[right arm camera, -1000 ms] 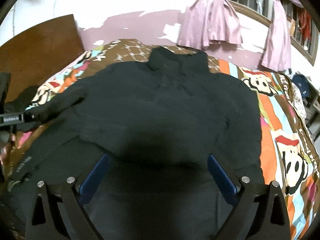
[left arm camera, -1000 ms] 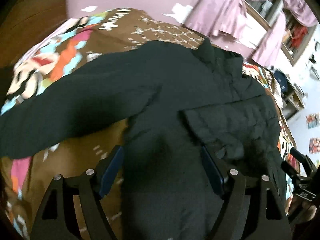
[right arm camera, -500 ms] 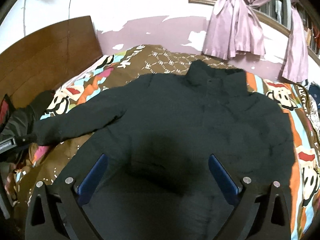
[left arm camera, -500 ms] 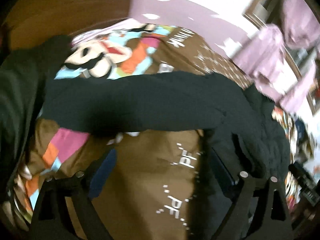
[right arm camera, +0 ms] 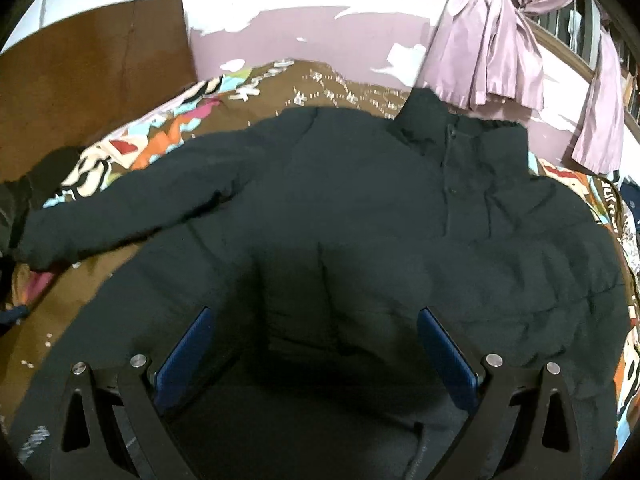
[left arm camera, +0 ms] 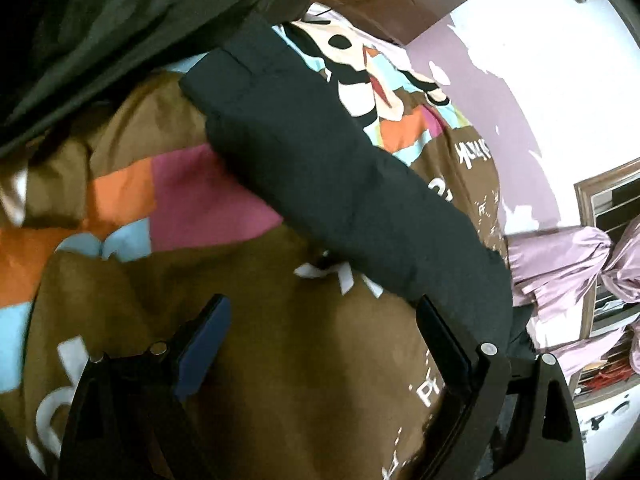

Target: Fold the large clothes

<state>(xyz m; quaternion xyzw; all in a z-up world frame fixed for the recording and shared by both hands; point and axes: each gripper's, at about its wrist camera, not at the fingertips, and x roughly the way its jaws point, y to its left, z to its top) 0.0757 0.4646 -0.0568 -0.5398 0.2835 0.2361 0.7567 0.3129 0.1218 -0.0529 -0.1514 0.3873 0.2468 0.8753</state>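
L gripper point(left arm camera: 320, 344): spread wide, just been opening, nothing btwn the fingers but brown bedspread point(left arm camera: 304, 400). R-hand finger point(left arm camera: 444, 344) of it sits right at the edge of the jacket sleeve point(left arm camera: 344, 184); can't tell if touching. Blue pad on the other finger point(left arm camera: 204, 344) well clear of the cloth. Sleeve stretched out flat, diagonal across the view, cuff end toward a dark green garment point(left arm camera: 120, 12) bunched at top L.

R gripper point(right arm camera: 314, 344): also spread, blue pads either side of the frame, over the lower middle of the dark jacket point(right arm camera: 360, 216). Nothing pinched; fabric below in shadow.

Jacket spread front-up on the bedspread point(right arm camera: 320, 84), collar point(right arm camera: 464, 128) toward the far wall, one sleeve point(right arm camera: 132, 208) out to the L, cuff near the bed's L edge. Other side puffy, rumpled, reaching the R edge of the bed.

Beyond: wooden headboard point(right arm camera: 92, 76) at L, patchy purple wall point(right arm camera: 312, 36), knotted lilac curtain point(right arm camera: 492, 40) at the window, upper R.
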